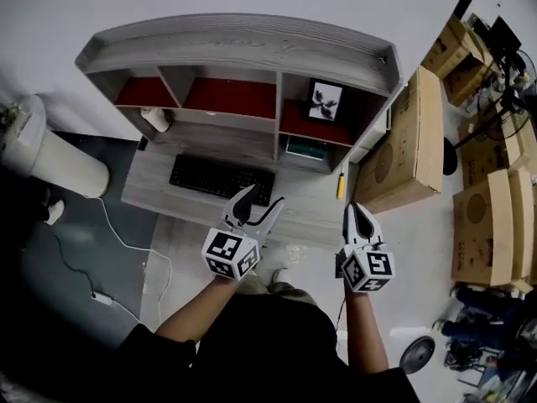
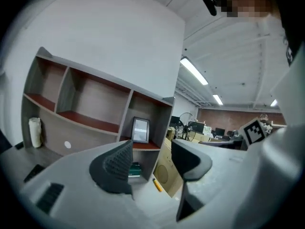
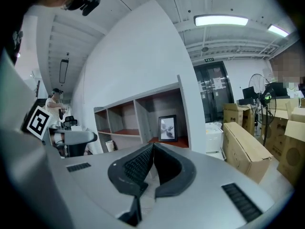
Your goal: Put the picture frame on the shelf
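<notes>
A: Where's the picture frame point(image 1: 325, 101)?
B: In the right-hand compartment of the shelf point(image 1: 252, 44), at one o'clock from the left gripper point(image 1: 262, 200) in the head view.
A: And the claws?
B: Left jaws stand wide with nothing between them. The right gripper point(image 1: 361, 215) has its jaws pressed together, empty. Both hang well apart from the shelf.
A: So what's the step?
B: Placing looks done, I'd say. Hold both clear so nothing nudges it.
A: Its pose?
B: Upright, long axis vertical, face toward six o'clock.
</notes>
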`<state>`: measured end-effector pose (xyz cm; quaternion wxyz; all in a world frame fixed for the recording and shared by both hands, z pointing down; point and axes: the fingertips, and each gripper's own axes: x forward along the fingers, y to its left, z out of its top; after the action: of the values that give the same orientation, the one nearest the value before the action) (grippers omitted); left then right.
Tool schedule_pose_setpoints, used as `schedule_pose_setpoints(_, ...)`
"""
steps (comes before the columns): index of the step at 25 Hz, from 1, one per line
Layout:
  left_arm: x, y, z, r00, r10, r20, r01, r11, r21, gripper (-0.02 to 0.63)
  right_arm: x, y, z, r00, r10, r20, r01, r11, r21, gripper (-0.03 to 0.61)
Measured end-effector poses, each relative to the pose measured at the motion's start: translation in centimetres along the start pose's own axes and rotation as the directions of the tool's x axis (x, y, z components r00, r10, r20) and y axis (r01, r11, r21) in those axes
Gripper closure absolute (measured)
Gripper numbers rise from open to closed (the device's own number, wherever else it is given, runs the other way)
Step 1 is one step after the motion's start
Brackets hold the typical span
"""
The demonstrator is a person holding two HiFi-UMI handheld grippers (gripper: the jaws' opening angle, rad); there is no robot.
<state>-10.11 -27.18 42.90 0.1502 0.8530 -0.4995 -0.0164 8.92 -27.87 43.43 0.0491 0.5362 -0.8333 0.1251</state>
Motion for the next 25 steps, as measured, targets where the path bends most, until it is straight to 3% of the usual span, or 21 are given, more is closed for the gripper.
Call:
schedule_pose_setpoints(5,-6.5,1.9,1.4,0.998,0.019,0.055,-0.019,1.000,-0.012,0.522,-1.3,3.4,2.0,1.000,-0.005,0.009,0.006,0.995,-0.096,0.566)
schedule_pose_setpoints(9,-9.8,5.1,2.1,0.992,0.105,0.067,-0.105,0.994,0.007,0.587,-1.7,5.0,1.8,1.000,-0.018,-0.010,0.017,0.991,-0.136,0.566)
schedule_pose_setpoints(13,-10.4,6.6,2.2,0.986,0.153,0.062,-0.159,0.981,0.115,0.597,-2.4,6.0,2.0,1.000,-0.022,0.004,0.023,0.992,-0.124,0.566)
schedule_pose_setpoints(19,-8.6,6.1,2.0,0.991,0.118,0.064,-0.122,0.990,0.067,0.597,-3.3,6.6,1.5,0.998,-0.058,-0.006,0.056,0.985,-0.164,0.566)
schedule_pose_setpoints(25,-8.1,5.4,1.8,0.995,0.075,0.067,-0.077,0.997,0.025,0.597,-3.2,7.3,1.5,0.999,-0.041,0.029,0.045,0.986,-0.161,0.566)
